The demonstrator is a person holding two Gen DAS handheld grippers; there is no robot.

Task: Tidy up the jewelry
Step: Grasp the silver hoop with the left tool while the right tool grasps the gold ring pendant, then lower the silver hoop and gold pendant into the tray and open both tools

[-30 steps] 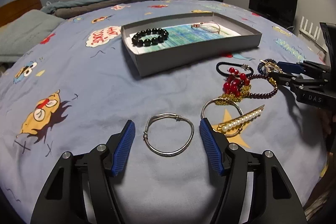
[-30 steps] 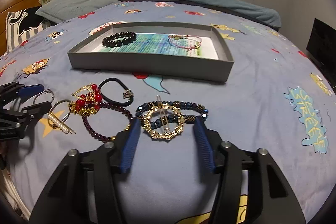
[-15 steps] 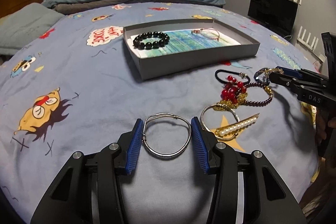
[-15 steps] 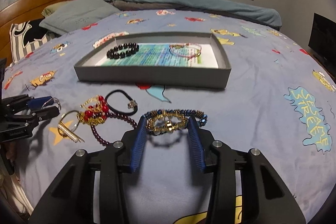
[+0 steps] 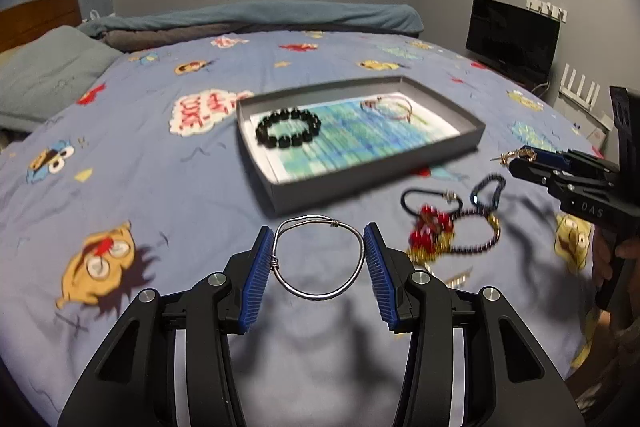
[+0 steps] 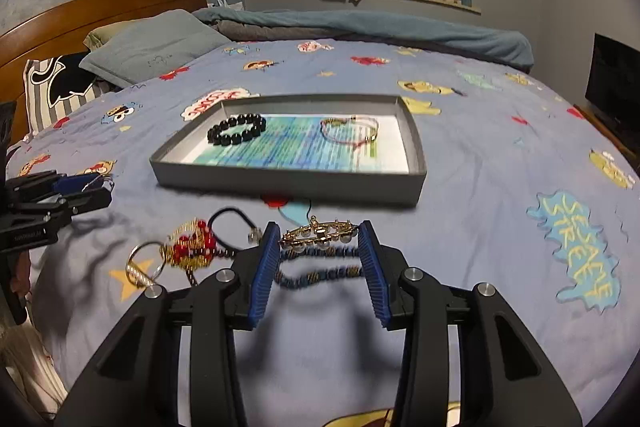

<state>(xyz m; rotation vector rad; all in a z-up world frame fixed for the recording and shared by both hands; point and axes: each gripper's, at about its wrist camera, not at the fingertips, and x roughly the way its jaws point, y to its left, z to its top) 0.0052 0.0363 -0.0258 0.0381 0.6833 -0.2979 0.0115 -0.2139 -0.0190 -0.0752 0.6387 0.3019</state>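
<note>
My left gripper (image 5: 319, 259) is shut on a silver wire bangle (image 5: 344, 283) and holds it lifted above the bedspread. My right gripper (image 6: 319, 255) is shut on a gold ring-shaped brooch (image 6: 318, 233), also lifted. A grey tray (image 5: 376, 175) lies ahead with a black bead bracelet (image 5: 288, 128) and a thin pink bracelet (image 5: 387, 105) inside; it also shows in the right wrist view (image 6: 288, 183). A blue bead bracelet (image 6: 320, 273) lies under the right gripper. The right gripper also shows at the right of the left wrist view (image 5: 516, 159).
Loose jewelry lies on the bedspread: a red and gold bead piece (image 6: 188, 247), a black hair tie (image 6: 234, 223), a dark bead bracelet (image 5: 486, 235), a silver ring with a pearl clip (image 6: 140, 269). Pillows (image 6: 148, 47) lie far left. A monitor (image 5: 512, 35) stands right.
Both grippers closed on their pieces and lifted them off the bedspread, moving toward the tray. The blue bead bracelet stayed on the bed.
</note>
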